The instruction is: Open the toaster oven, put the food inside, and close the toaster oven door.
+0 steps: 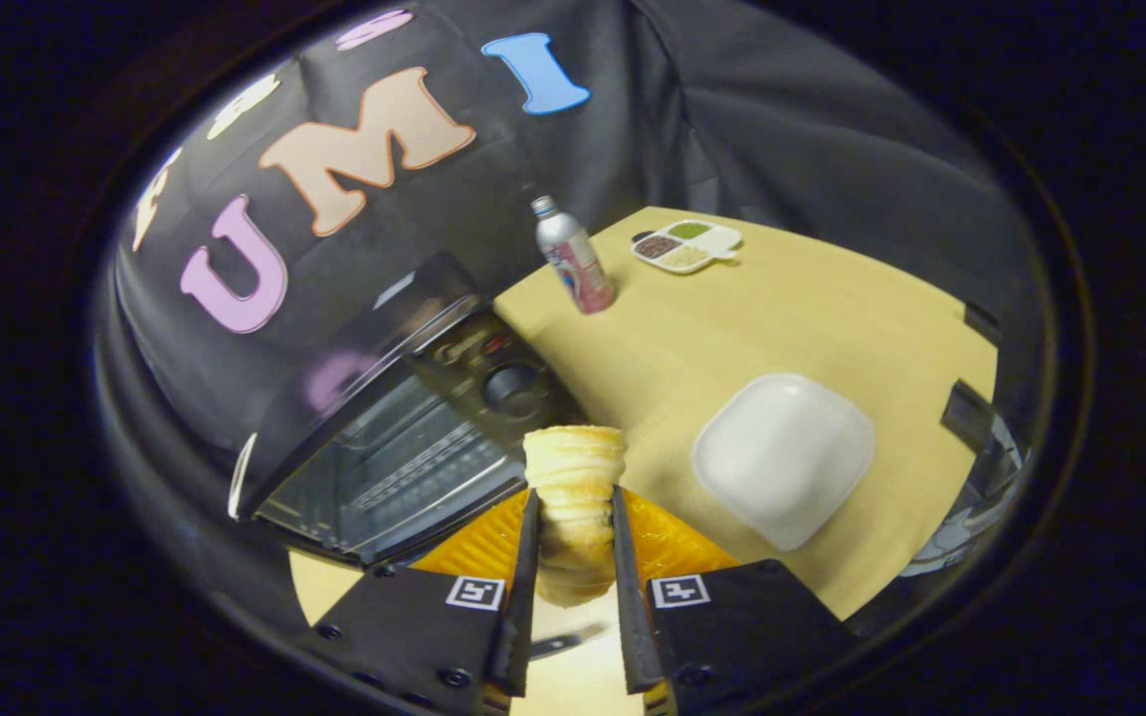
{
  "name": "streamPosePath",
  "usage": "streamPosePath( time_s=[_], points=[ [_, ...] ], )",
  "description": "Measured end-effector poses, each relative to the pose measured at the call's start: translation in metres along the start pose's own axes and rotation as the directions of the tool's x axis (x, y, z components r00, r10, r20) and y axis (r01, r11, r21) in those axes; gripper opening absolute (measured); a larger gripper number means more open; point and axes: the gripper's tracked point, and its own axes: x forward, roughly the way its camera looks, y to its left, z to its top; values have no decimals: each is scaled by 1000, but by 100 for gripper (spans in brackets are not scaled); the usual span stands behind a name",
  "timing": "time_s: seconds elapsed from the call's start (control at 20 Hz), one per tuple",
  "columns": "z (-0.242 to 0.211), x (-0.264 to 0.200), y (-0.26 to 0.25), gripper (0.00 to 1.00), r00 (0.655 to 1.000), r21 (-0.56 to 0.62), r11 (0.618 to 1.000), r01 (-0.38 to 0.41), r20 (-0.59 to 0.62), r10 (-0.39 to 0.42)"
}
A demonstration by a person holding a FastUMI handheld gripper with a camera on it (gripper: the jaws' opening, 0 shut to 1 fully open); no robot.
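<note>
Status check. The toaster oven (pixel 404 438) sits on the counter (pixel 792 318), ahead and off to one side of my tool (pixel 574 517), with its door (pixel 493 542) already swung down. I can see the wire rack inside the open cavity, so I judge the first step done. The pastry (pixel 573 507) is not yet in the oven: my tool is clamped on it, one finger pressed on each flank, carrying it above the lowered door and just in front of the oven's control knob.

The pastry is a ridged, rolled piece. Its long axis runs along the fingers, and its far end sticks out past the fingertips, pointing forward toward the oven's control end. The near end lies back between the fingers.

Left to do, by my reading: bring the pastry into the cavity, let go, back out, and lift the door shut.

Elsewhere on the counter: a white plate (pixel 784 457) beside the tool, a bottle (pixel 573 257) beyond, and a divided dish (pixel 686 245) farther back.
</note>
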Motion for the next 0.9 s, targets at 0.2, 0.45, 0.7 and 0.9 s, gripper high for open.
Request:
streamPosePath(
  time_s=[0.2, 0.45, 0.7, 0.9],
  points=[
    [-27, 6, 53, 39, 995, 106, 990, -90, -32, 94],
    [-38, 27, 102, 39, 986, 235, 960, -151, -33, 163],
    [-32, 49, 132, 39, 983, 373, 911, -179, 32, 180],
    [-31, 69, 144, 39, 983, 459, 870, -181, 69, 168]
  ],
)
